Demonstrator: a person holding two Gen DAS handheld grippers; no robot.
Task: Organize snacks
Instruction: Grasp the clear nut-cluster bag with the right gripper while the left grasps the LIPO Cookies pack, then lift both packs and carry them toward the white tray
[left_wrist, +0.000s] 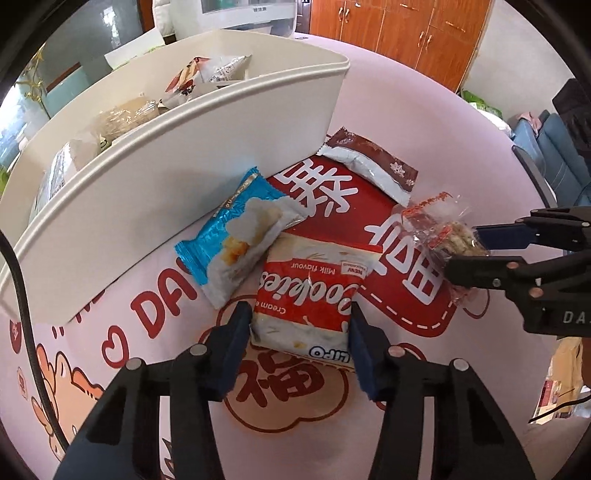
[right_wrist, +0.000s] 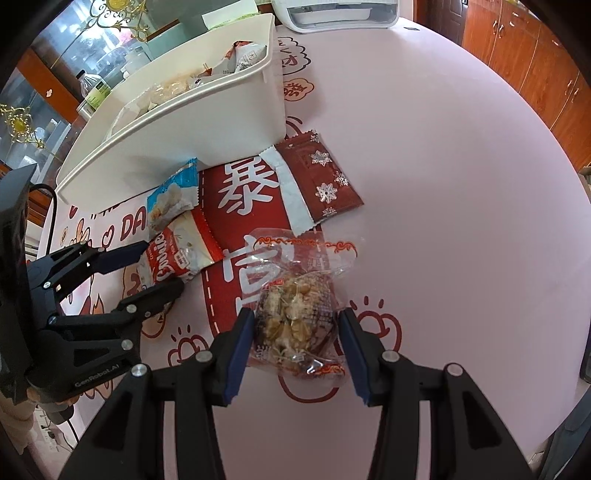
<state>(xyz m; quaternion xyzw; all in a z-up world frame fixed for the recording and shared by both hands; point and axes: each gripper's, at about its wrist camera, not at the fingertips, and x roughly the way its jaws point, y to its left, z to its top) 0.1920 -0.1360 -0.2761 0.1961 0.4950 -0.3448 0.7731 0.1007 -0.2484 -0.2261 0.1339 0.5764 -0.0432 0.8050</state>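
Nearest the left wrist camera, the left gripper (left_wrist: 299, 332) has its blue-padded jaws closed onto the two long edges of a red-and-white cream cookie packet (left_wrist: 310, 295), which lies flat on the pink printed tablecloth (left_wrist: 443, 122). No earlier picture is at hand, so only the present grip is told: both pads touch the wrapper.

The cookie packet's far corner sits under the edge of a blue-and-white snack packet (left_wrist: 240, 236), which rests tilted just in front of the cream-coloured plastic storage bin (left_wrist: 207, 166). Beyond both, a brown wrapper with white snowflakes (left_wrist: 373, 166) lies on the cloth's large red panel, one corner touching the bin's end.

In the right wrist view, the right gripper (right_wrist: 297, 332) holds a clear cellophane packet of peanut brittle with red trim (right_wrist: 295, 314) — the pads press its two sides, at a medium width. The left wrist view shows the same packet pinched at the right edge of the picture; whether it is lifted clear of the cloth I cannot tell.

Further back, the bin stands on the cloth at the left, long and open-topped. Inside it several snacks already lie — pale wrapped pieces (right_wrist: 166, 92) toward the middle and a red-and-white packet (right_wrist: 240, 55) at the far end. Behind the bin stand a white appliance (right_wrist: 332, 14) and, to the right, orange-brown wooden cabinets (right_wrist: 535, 74).
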